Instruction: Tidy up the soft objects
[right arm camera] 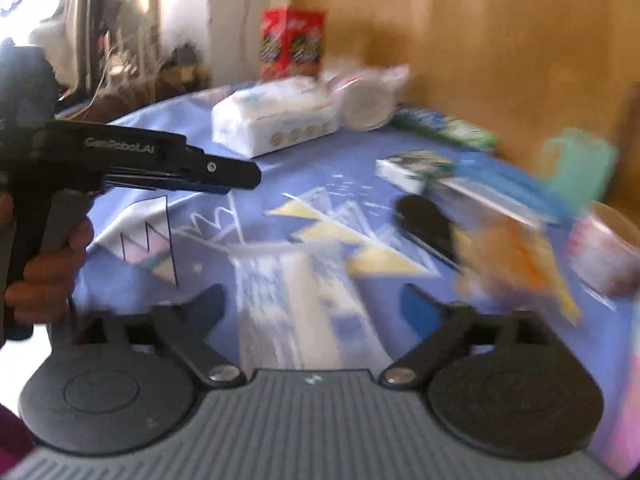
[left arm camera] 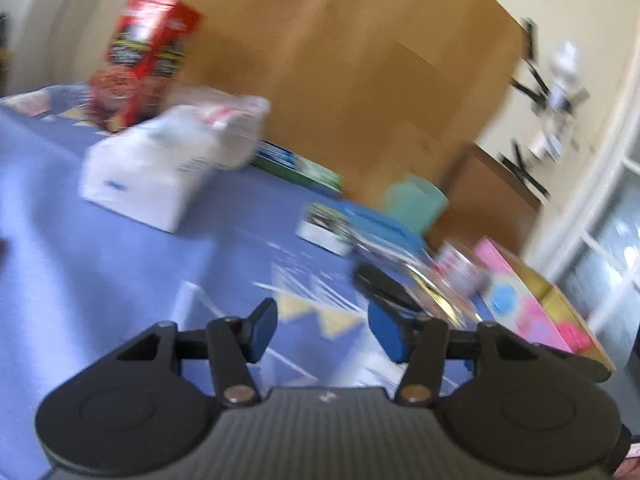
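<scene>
A soft white pack of wipes (left arm camera: 144,176) (right arm camera: 276,116) lies at the back of the blue patterned tablecloth (left arm camera: 100,264) (right arm camera: 320,168), with a crumpled clear plastic bag (left arm camera: 236,132) (right arm camera: 368,96) against it. A blurred orange-yellow bag (right arm camera: 516,264) lies at the right. My left gripper (left arm camera: 324,334) hovers over the cloth, open, with nothing between its blue pads; in the right wrist view the left gripper (right arm camera: 244,178) enters from the left, held by a hand (right arm camera: 52,264). My right gripper (right arm camera: 314,308) is wide open over a blurred white-and-blue patch (right arm camera: 288,292); whether that is a pack or print I cannot tell.
A red carton (left arm camera: 148,60) (right arm camera: 292,42) stands behind the wipes. A flat green box (left arm camera: 300,168), a small white box (left arm camera: 324,228), a teal cup (left arm camera: 414,202), a black object (right arm camera: 428,224), a can (left arm camera: 460,268) and a pink box (left arm camera: 532,312) crowd the right. A wooden panel (left arm camera: 360,60) backs the table.
</scene>
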{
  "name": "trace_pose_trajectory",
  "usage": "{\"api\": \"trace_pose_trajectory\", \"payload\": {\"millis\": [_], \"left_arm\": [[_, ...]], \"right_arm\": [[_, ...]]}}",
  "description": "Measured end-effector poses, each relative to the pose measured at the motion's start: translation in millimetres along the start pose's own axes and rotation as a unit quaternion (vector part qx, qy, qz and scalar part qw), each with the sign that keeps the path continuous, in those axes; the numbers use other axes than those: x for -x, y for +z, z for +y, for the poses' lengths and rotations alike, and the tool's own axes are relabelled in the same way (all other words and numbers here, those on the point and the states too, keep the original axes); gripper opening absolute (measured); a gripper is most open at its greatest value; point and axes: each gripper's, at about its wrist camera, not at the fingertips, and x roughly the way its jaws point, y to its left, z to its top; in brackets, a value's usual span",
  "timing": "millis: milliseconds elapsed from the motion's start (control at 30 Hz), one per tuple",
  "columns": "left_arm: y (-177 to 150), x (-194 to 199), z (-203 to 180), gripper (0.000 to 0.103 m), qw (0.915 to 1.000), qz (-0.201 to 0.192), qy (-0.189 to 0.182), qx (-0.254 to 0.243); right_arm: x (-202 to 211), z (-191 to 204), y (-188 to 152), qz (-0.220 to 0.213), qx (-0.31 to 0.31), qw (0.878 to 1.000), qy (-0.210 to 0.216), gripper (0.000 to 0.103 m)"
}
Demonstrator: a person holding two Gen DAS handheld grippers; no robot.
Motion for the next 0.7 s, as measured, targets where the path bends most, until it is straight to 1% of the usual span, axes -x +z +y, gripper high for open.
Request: {"api": "trace_pose_trajectory", "payload": {"millis": [67,133,167,200,233,267,300,333,367,467,500,567,633,700], "left_arm": [[-2,-6,-12,0.059,0.9996,0.013,0.005,-0.023],[-3,-15,-20,0.059,0.9987,0.034,0.018,-0.033],[-4,-22,-23,0.059,0.9979,0.054,0.011,-0.034],[-7,-27,-24,0.056,0.997,0.069,0.007,-0.035],[-10,-31,-26,0.055,0.996,0.079,0.009,-0.04],[-13,-31,-31,0.048,0.9954,0.074,0.02,-0.057],[-15,-30,-37,0.044,0.9943,0.08,0.018,-0.067],[-18,-28,-38,0.044,0.9943,0.085,0.018,-0.062],[-19,-26,-39,0.044,0.9943,0.086,0.026,-0.058],[-16,-20,-47,0.043,0.9949,0.088,0.029,-0.038],[-12,-17,-56,0.041,0.9954,0.08,0.026,-0.047],[-1,-15,-80,0.041,0.9954,0.063,0.009,-0.072],[12,-23,-111,0.041,0.9934,0.055,-0.02,-0.098],[24,-39,-150,0.041,0.9881,0.054,-0.058,-0.132]], "right_arm": [[8,-3,-11,0.006,-0.002,1.0,-0.002,0.098],[3,-3,-15,0.013,-0.004,1.0,-0.009,0.097],[3,-4,-16,0.017,-0.014,1.0,-0.005,0.096],[-2,-4,-17,0.019,-0.022,1.0,0.003,0.094],[-6,-1,-17,0.018,-0.021,1.0,0.009,0.091],[-8,7,-18,0.011,-0.007,1.0,-0.001,0.089],[-8,12,-18,0.004,0.006,1.0,-0.007,0.081],[-9,14,-15,0.003,0.001,1.0,-0.009,0.077],[-8,14,-16,0.001,-0.009,1.0,-0.01,0.076],[5,14,-20,-0.022,-0.021,0.999,-0.01,0.075],[12,15,-21,-0.035,-0.02,0.999,-0.017,0.075],[34,14,-21,-0.07,-0.015,0.996,-0.044,0.075],[55,3,-20,-0.102,-0.017,0.991,-0.082,0.075],[78,-13,-21,-0.126,-0.035,0.984,-0.122,0.075]]}}
